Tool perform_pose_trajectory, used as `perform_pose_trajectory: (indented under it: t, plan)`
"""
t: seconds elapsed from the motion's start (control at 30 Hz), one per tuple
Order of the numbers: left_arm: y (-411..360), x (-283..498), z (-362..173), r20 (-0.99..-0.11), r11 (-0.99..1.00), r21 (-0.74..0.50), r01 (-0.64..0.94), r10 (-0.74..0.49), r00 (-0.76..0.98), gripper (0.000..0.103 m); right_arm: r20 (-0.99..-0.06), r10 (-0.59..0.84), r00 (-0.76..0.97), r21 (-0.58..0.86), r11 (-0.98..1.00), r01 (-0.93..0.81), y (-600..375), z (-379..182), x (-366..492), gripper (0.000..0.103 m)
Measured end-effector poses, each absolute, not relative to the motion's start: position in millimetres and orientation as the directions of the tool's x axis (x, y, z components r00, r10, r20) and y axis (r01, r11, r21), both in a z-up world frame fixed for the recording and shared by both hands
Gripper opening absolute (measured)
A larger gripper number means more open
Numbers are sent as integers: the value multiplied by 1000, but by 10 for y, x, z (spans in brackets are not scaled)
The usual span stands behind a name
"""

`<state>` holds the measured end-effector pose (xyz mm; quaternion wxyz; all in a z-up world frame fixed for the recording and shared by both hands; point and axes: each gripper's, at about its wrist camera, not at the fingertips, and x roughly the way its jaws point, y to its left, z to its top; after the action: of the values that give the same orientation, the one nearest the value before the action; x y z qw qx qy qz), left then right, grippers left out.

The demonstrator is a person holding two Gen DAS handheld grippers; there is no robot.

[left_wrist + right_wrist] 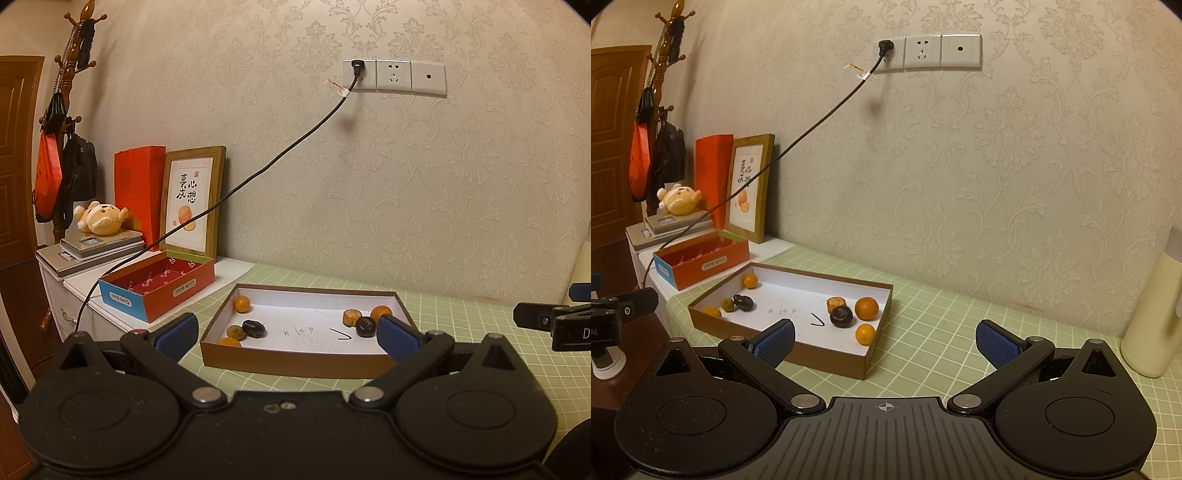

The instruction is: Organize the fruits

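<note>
A shallow brown cardboard tray (295, 360) (775, 347) with a white floor sits on the green grid mat. It holds small oranges (242, 304) (866, 308), dark purple fruits (253, 328) (841, 316) and a few brownish fruits (351, 317) (836, 303), grouped at its left and right ends. My left gripper (288, 338) is open and empty, just in front of the tray. My right gripper (884, 341) is open and empty, in front of the tray's right end.
An open orange and blue box (159, 288) (701, 262) stands left of the tray on a white cabinet. Behind it are a framed picture (194, 201), a red bag (138, 192) and a plush toy (99, 218). A black cable (258, 173) crosses from the wall socket. A cream bottle (1152, 314) stands at right.
</note>
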<state>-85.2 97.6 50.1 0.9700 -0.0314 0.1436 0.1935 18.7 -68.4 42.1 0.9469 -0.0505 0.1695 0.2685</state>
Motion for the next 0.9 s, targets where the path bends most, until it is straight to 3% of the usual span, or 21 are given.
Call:
perform_pose_trajectory:
  t: [0.9]
  plan:
    - [983,-862,516,-286,921,-3,-390,373,883,97,-349,490,799,-8,851,-525,-682,427,177,103]
